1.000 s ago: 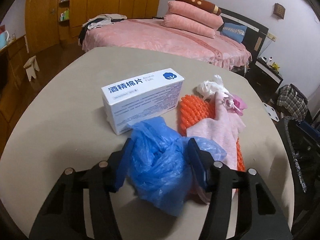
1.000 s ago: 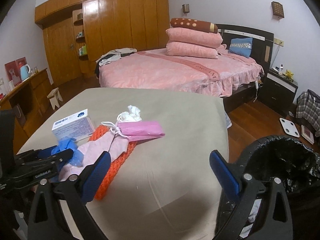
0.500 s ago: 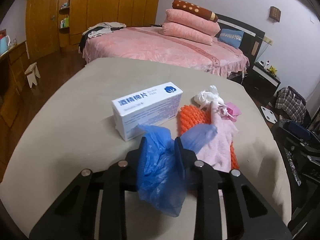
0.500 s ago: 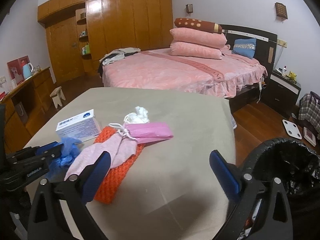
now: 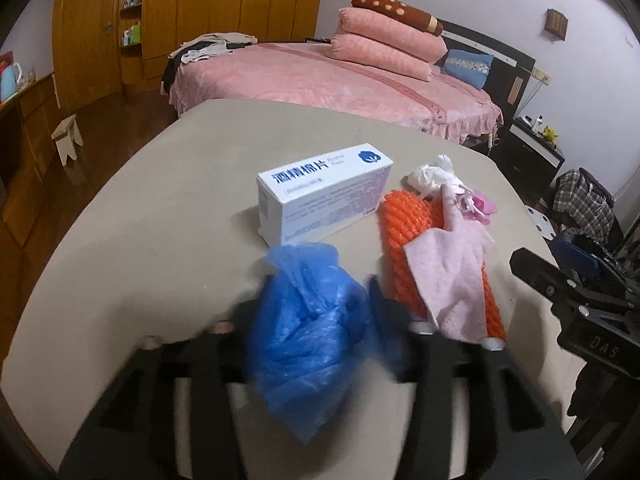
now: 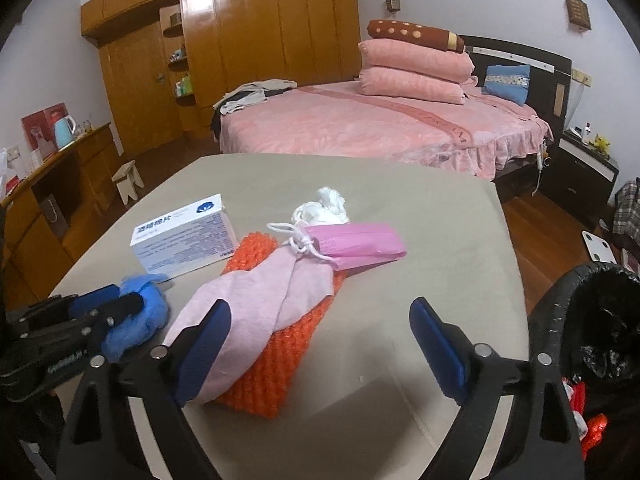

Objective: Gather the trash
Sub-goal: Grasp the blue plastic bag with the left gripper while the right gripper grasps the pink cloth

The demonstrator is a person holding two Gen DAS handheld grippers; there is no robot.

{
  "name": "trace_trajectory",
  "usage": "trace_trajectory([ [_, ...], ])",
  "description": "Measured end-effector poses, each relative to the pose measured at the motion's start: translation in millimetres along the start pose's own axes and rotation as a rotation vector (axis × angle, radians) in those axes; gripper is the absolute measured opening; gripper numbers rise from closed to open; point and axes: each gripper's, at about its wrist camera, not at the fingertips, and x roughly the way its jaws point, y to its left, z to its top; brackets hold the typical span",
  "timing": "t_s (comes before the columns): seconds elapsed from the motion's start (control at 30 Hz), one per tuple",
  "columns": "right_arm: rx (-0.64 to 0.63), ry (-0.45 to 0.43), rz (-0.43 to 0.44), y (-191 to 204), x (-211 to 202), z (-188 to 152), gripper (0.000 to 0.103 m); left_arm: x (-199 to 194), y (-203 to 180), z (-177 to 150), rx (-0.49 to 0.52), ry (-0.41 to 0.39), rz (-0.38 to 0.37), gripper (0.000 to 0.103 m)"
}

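Observation:
My left gripper (image 5: 316,320) is shut on a crumpled blue plastic bag (image 5: 308,332) just above the beige table (image 5: 160,208); the bag also shows in the right wrist view (image 6: 136,316). Behind it lie a white box of alcohol pads (image 5: 324,192), an orange foam net (image 5: 412,220), a pale pink cloth (image 5: 452,272), a pink face mask (image 6: 352,244) and a white tissue wad (image 6: 324,208). My right gripper (image 6: 320,344) is open and empty, over the near end of the cloth and net.
A black bin with a black liner (image 6: 592,320) stands at the table's right edge, with some trash in it. A pink bed (image 6: 380,124) is beyond the table, a wooden wardrobe (image 6: 260,40) behind, a small stool (image 6: 128,180) on the floor at left.
My left gripper closed on the blue bag and has lifted it slightly toward the camera. My right gripper moved a little forward over the cloth, still open.

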Motion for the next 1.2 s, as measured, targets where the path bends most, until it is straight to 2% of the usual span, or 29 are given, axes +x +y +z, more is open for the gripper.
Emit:
trace_trajectory([
  [0.13, 0.002, 0.003, -0.021, -9, -2, -1, 0.089, 7, -5, -6, 0.021, 0.025, 0.005, 0.071],
  [0.23, 0.004, 0.006, -0.026, -11, -1, -1, 0.089, 12, -3, -6, 0.014, 0.050, 0.014, 0.072],
  [0.3, 0.005, 0.007, -0.021, -10, 0, 0, 0.089, 14, -1, -7, 0.006, 0.057, 0.013, 0.067],
  [0.33, 0.003, 0.007, -0.018, -8, 0, 0, 0.089, 14, 0, -8, -0.002, 0.056, 0.018, 0.049],
  [0.53, -0.012, 0.009, 0.010, 5, 3, 1, 0.087, 7, 7, -8, -0.029, 0.032, 0.015, 0.034],
  [0.77, -0.045, 0.022, 0.067, 30, 12, 2, 0.079, -13, 20, 1, -0.053, -0.025, 0.043, 0.031],
  [0.93, -0.051, 0.049, 0.065, 41, 30, 3, 0.074, -22, 24, 8, -0.037, -0.057, 0.057, 0.031],
  [1.03, -0.064, 0.084, 0.059, 44, 42, 4, 0.059, -25, 23, 11, -0.022, -0.072, 0.062, 0.031],
  [1.1, -0.059, 0.119, 0.074, 44, 48, 2, 0.039, -25, 22, 13, -0.014, -0.077, 0.064, 0.031],
  [1.2, -0.053, 0.121, 0.109, 43, 47, 1, 0.018, -25, 23, 14, -0.009, -0.080, 0.066, 0.031],
])
